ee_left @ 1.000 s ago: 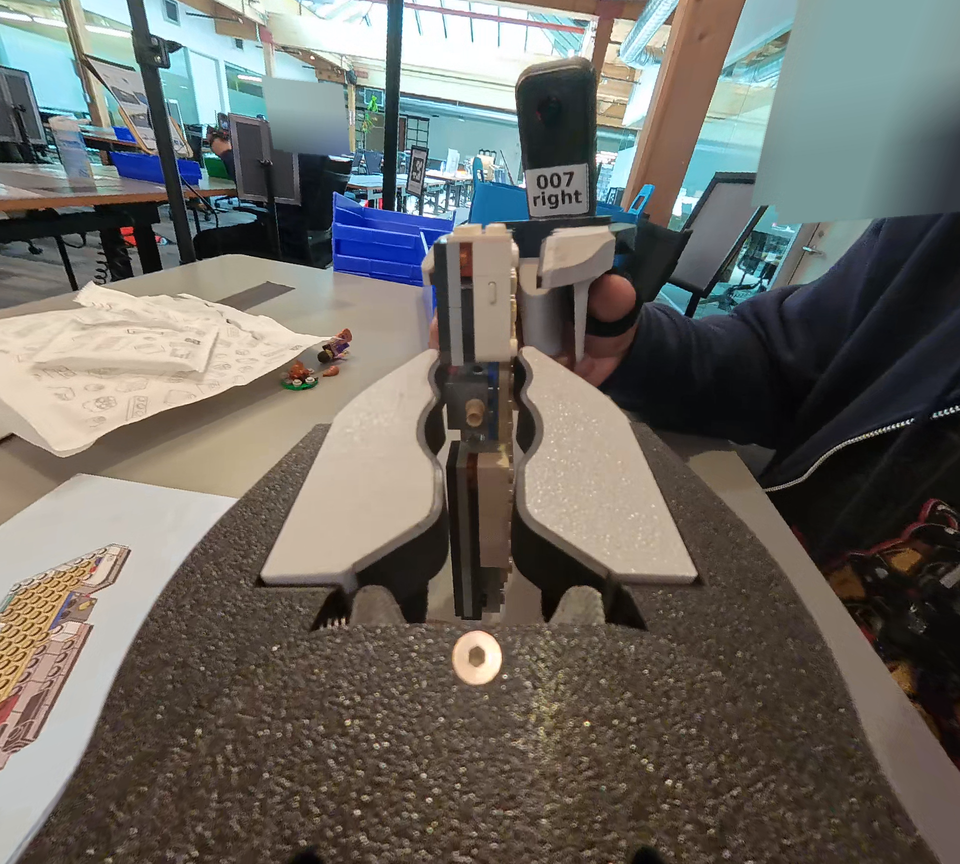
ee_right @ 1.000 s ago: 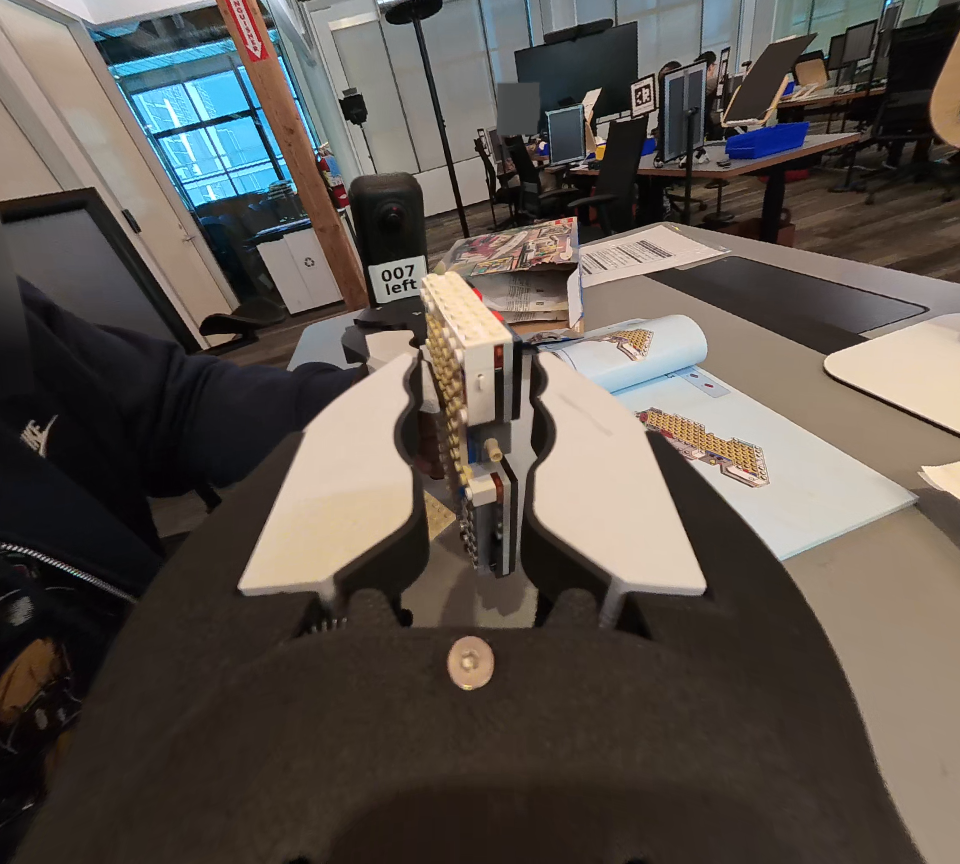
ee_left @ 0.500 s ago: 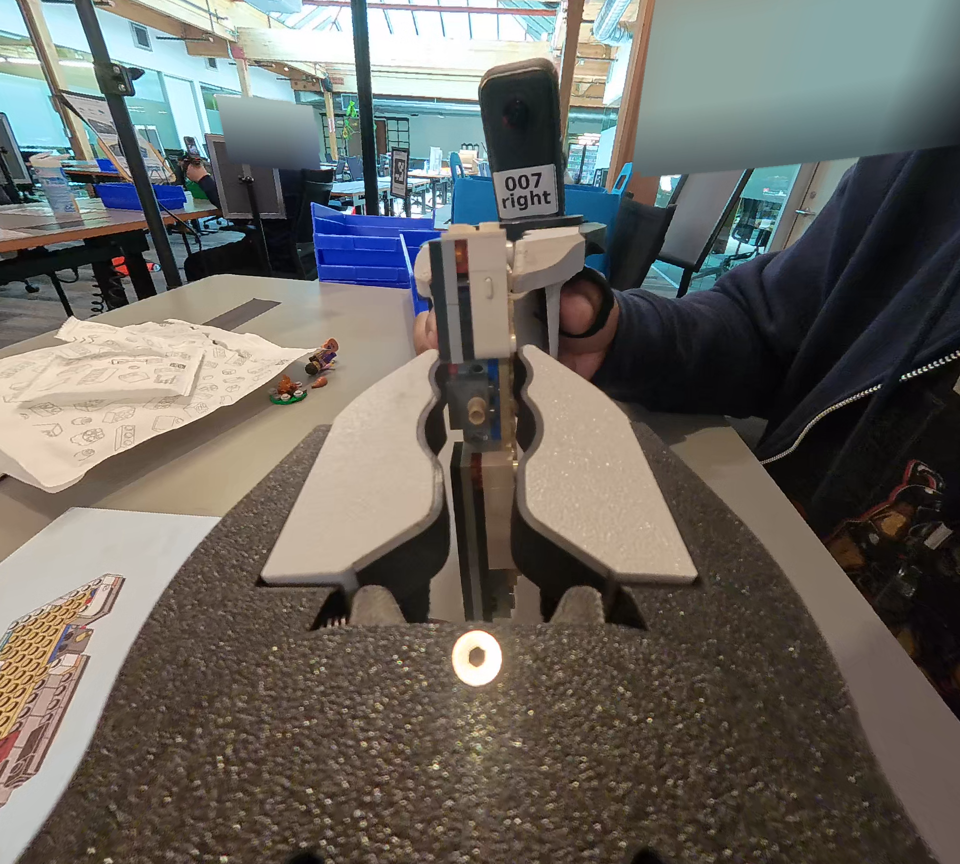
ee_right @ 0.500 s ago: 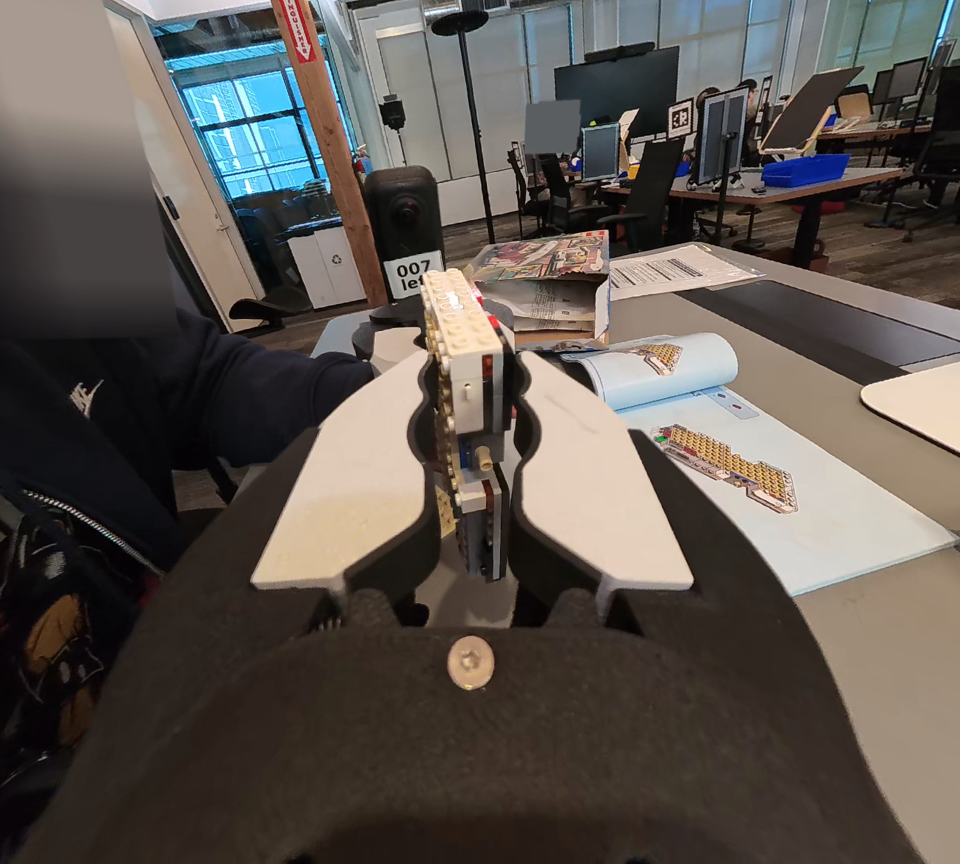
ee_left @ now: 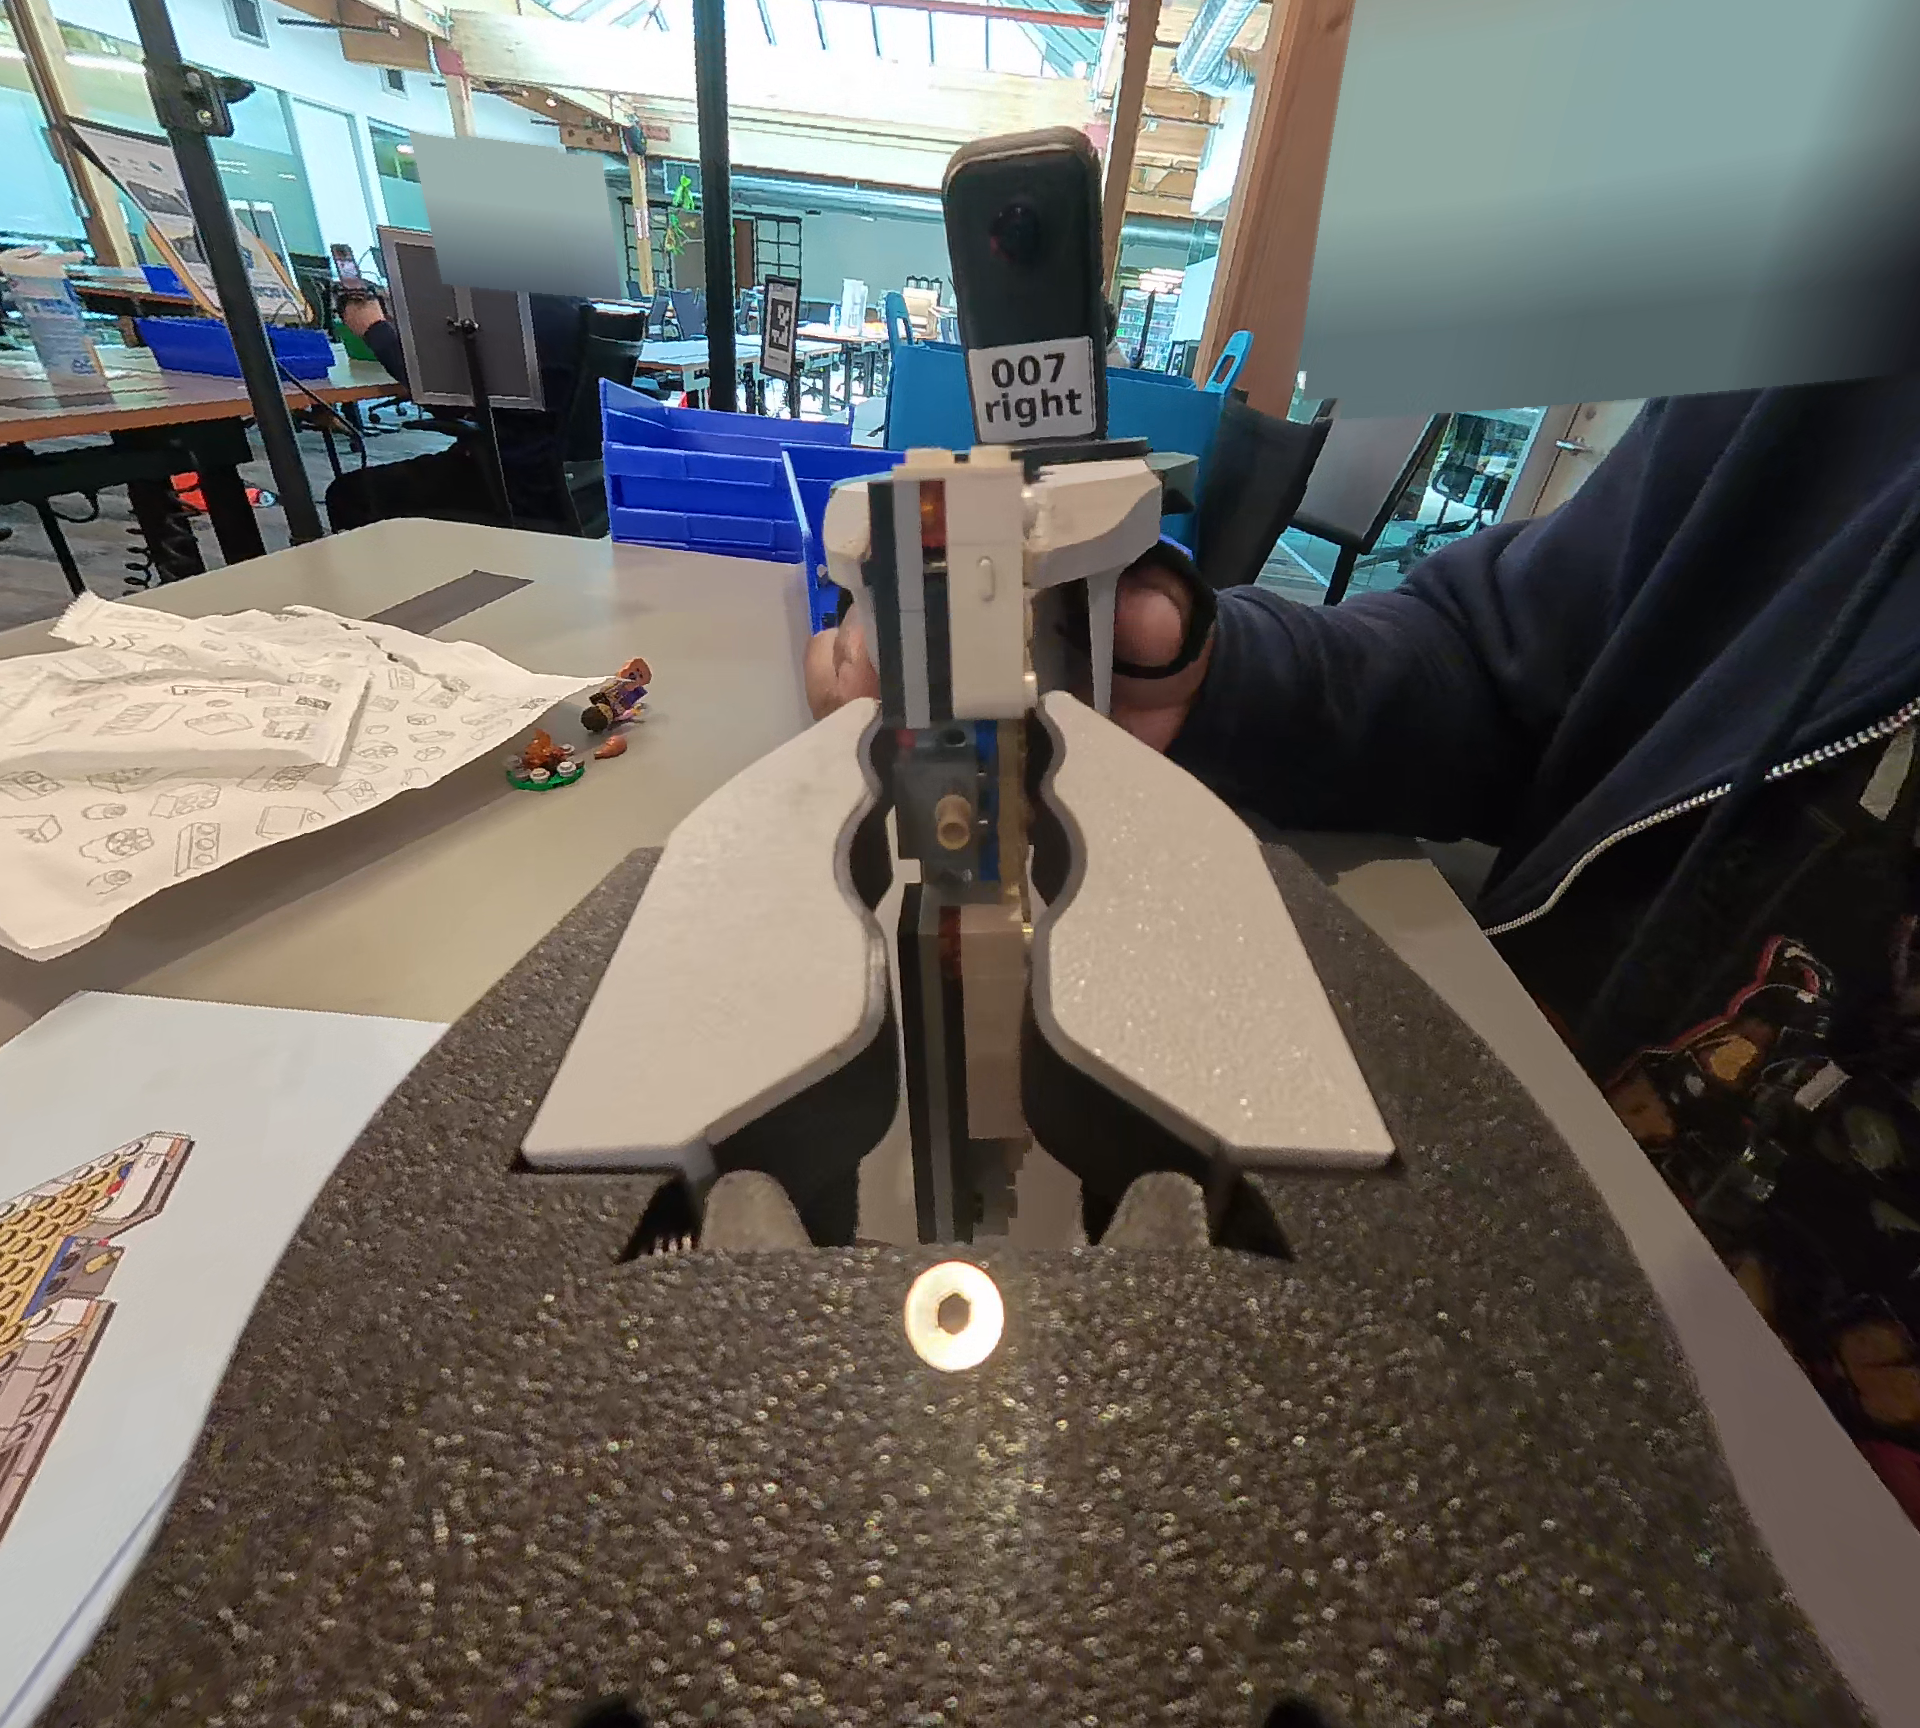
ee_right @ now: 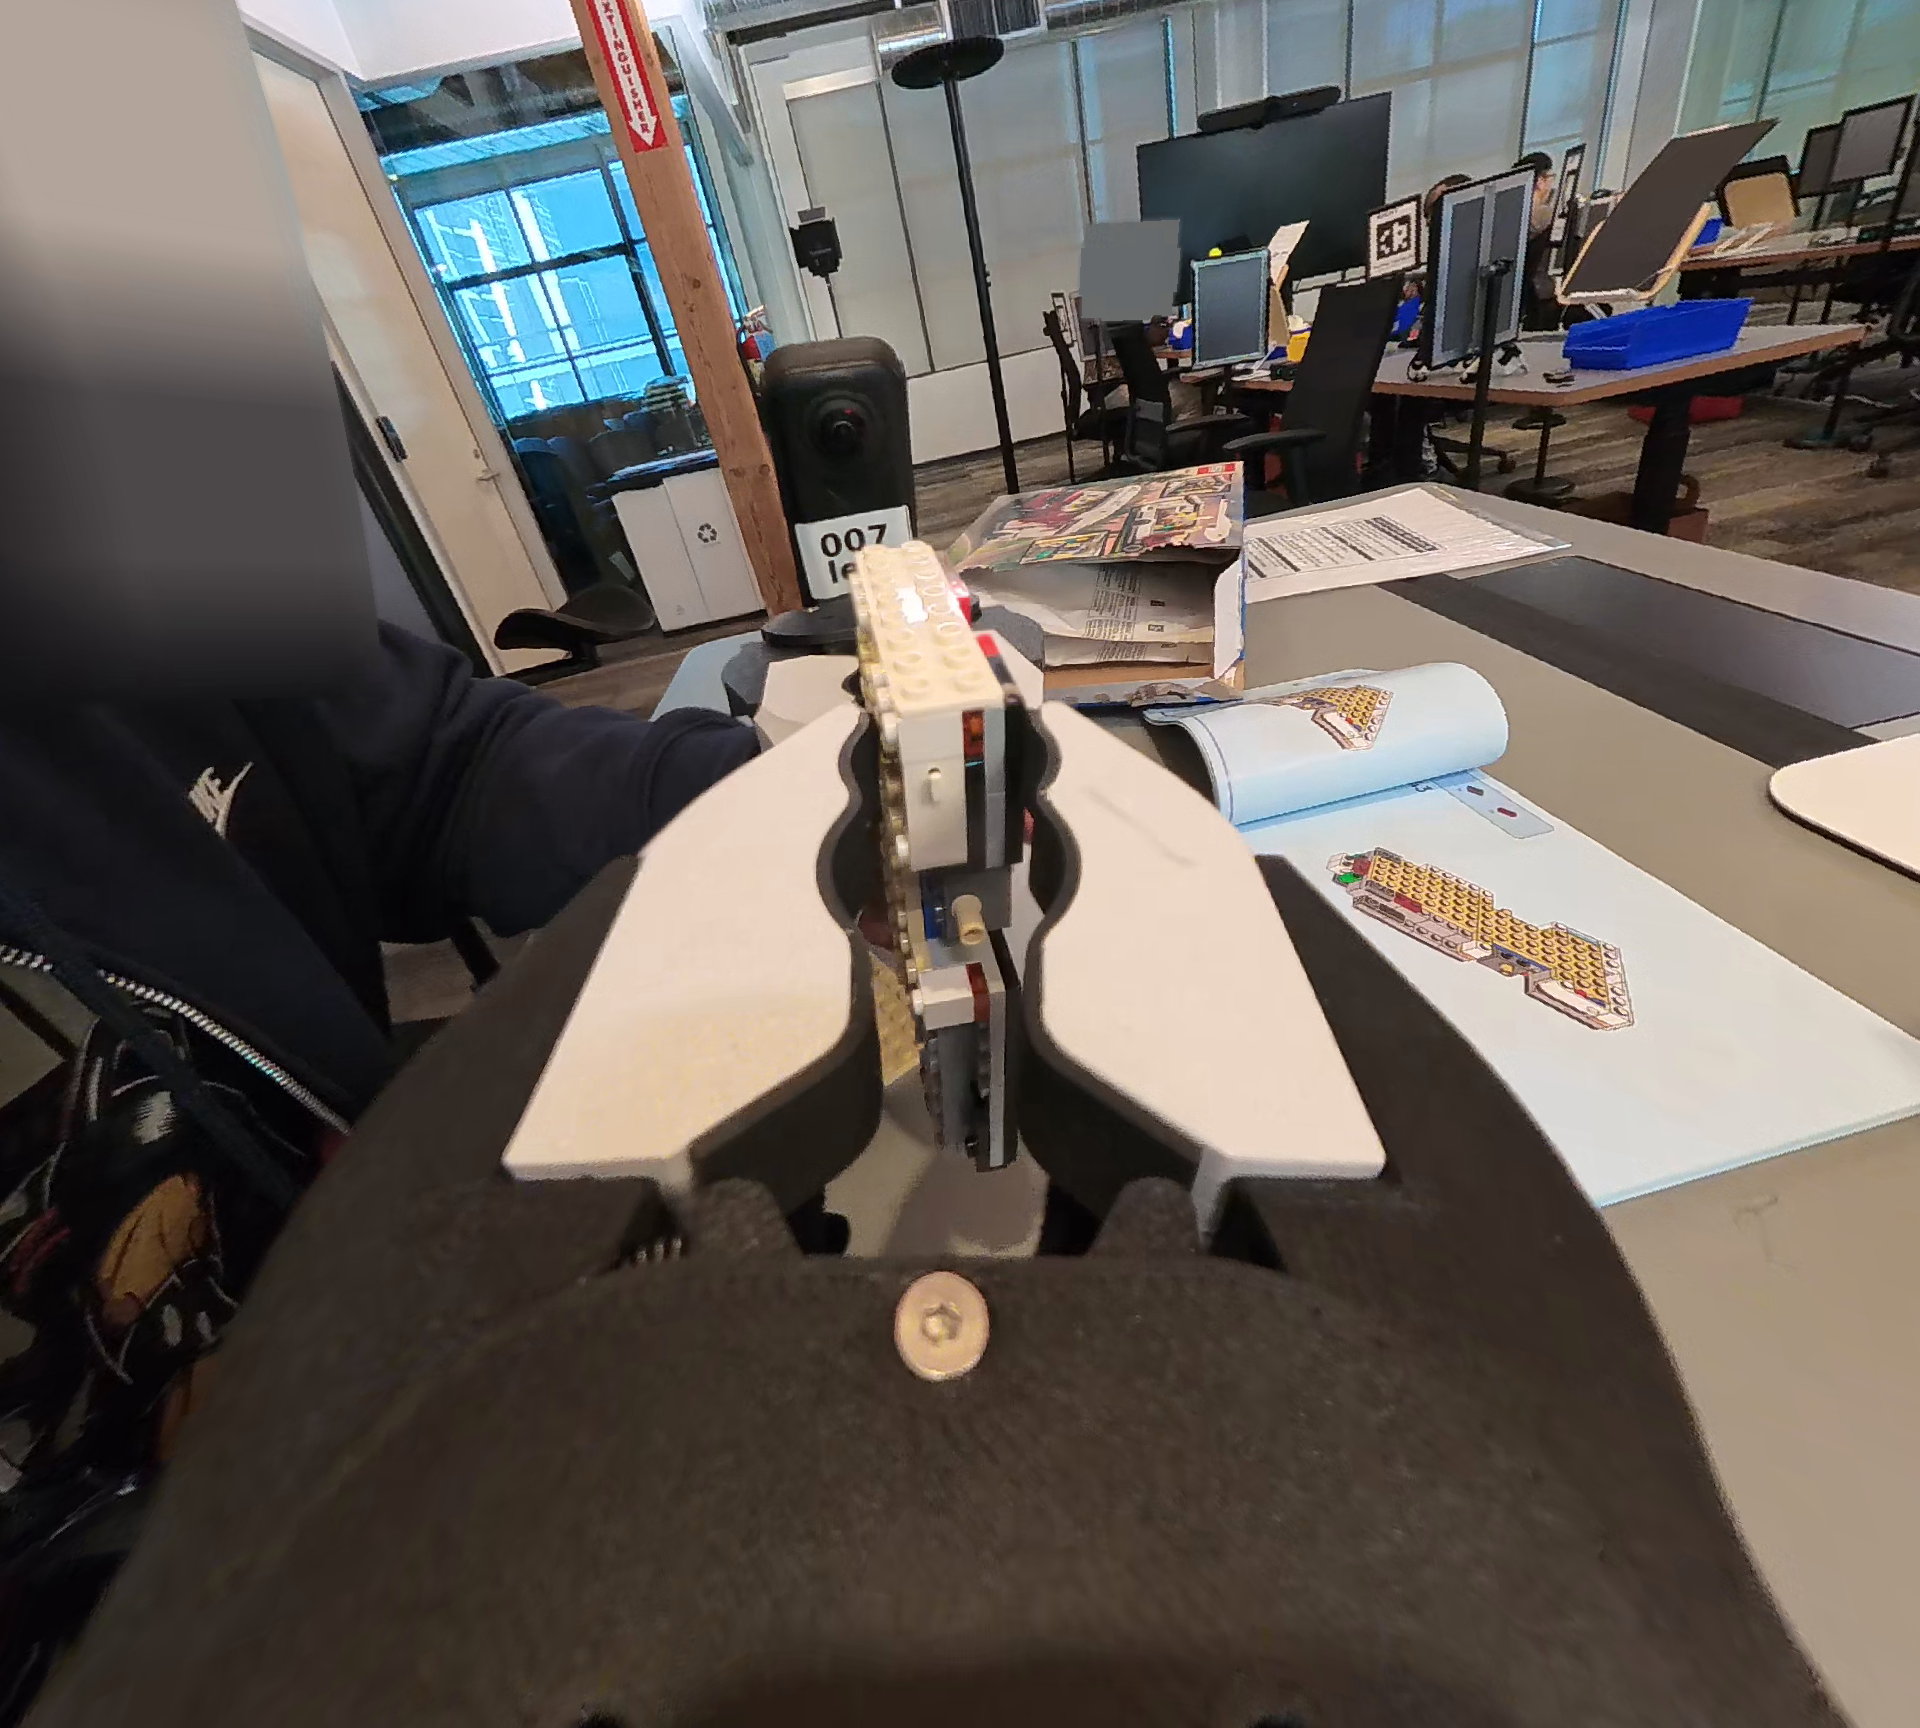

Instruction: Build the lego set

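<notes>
Looking along the left gripper, both grey fingers press against the sides of a slim brick-built model standing on edge between them: white, dark grey and tan layers, with a small tan peg facing the camera. The model's far end sits between the fingers of the right gripper, which a hand in a dark blue sleeve holds up opposite. On the grey table to the left lie a crumpled printed sheet, a few loose small brick pieces, and a pale blue instruction page. Blue bins stand behind.

Along the right gripper, its jaws are narrowed onto the same model, pads against its studded tan face and its dark face. The left gripper's body shows just past it. To the right on the table rest an open instruction booklet, a torn cardboard box and a printed sheet.
</notes>
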A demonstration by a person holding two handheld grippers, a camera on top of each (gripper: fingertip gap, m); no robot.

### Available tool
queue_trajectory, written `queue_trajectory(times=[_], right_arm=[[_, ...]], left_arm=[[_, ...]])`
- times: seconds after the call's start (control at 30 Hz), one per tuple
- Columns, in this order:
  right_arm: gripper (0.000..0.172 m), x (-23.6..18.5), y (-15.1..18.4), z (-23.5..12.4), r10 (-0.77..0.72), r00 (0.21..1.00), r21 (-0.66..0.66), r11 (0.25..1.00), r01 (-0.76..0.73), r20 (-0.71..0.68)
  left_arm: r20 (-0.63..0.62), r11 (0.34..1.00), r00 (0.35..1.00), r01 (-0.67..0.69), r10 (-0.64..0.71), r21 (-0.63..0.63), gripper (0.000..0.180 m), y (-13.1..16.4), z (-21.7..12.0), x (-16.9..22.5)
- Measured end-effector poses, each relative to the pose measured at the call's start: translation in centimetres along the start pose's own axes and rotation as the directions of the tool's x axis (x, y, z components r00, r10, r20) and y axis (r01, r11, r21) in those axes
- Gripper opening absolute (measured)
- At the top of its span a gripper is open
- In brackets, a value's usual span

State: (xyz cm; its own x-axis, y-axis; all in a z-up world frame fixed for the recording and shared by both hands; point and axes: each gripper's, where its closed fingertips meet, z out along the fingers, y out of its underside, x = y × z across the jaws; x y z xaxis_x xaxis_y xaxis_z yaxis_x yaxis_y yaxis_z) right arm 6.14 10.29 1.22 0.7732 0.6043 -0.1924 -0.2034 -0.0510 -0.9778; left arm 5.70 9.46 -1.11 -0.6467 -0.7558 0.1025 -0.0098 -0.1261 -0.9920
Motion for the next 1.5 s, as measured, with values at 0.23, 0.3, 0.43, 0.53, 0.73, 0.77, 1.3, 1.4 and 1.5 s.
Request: queue_trajectory(times=[0.23,0.3,0.43,0.53,0.73,0.77,1.3,1.4,1.5], right_arm=[[0.035,0.1,0.7,0.4,0.01,1.0,-0.022,1.0,-0.01,-0.007],[0.034,0.1,0.6,0.4,0.022,1.0,-0.01,1.0,-0.022,-0.011],[0.03,0.0,0.6,0.4,0.029,1.0,0.008,1.0,-0.029,0.002],[0.026,-0.2,0.6,0.4,0.024,1.0,0.015,1.0,-0.024,0.014],[0.024,-0.5,0.6,0.3,0.009,0.999,0.018,1.0,-0.01,0.045],[0.024,-0.6,0.6,0.3,0.006,0.999,0.017,1.0,-0.007,0.05],[0.024,0.2,0.2,-0.1,-0.005,1.0,0.027,1.0,0.005,0.002],[0.024,0.0,0.4,0.0,-0.014,1.0,0.013,1.0,0.014,0.009],[0.024,-0.1,0.5,0.2,-0.01,1.0,0.004,1.0,0.01,0.013]], left_arm=[[0.004,0.999,0.999,0.037,-0.037,0.017,0.023,-0.2,0.0,-0.2],[0.0,0.999,0.999,0.042,-0.042,0.01,0.023,0.0,0.0,-0.1],[-0.008,0.999,0.999,0.04,-0.04,-0.004,0.023,0.2,0.2,0.1],[-0.011,0.999,0.999,0.046,-0.046,-0.007,0.023,0.3,0.2,0.1],[-0.022,0.999,0.999,0.037,-0.037,-0.015,0.023,0.4,0.2,0.4],[-0.03,0.999,0.999,0.037,-0.037,-0.015,0.023,0.4,0.2,0.5],[0.052,1.0,0.998,0.015,-0.016,0.014,0.034,-2.0,-0.9,-0.5],[0.098,0.999,0.994,-0.034,0.038,-0.04,0.035,-2.1,-1.1,-0.8],[0.093,0.999,0.995,-0.037,0.041,-0.039,0.035,-2.4,-1.2,-0.6]])
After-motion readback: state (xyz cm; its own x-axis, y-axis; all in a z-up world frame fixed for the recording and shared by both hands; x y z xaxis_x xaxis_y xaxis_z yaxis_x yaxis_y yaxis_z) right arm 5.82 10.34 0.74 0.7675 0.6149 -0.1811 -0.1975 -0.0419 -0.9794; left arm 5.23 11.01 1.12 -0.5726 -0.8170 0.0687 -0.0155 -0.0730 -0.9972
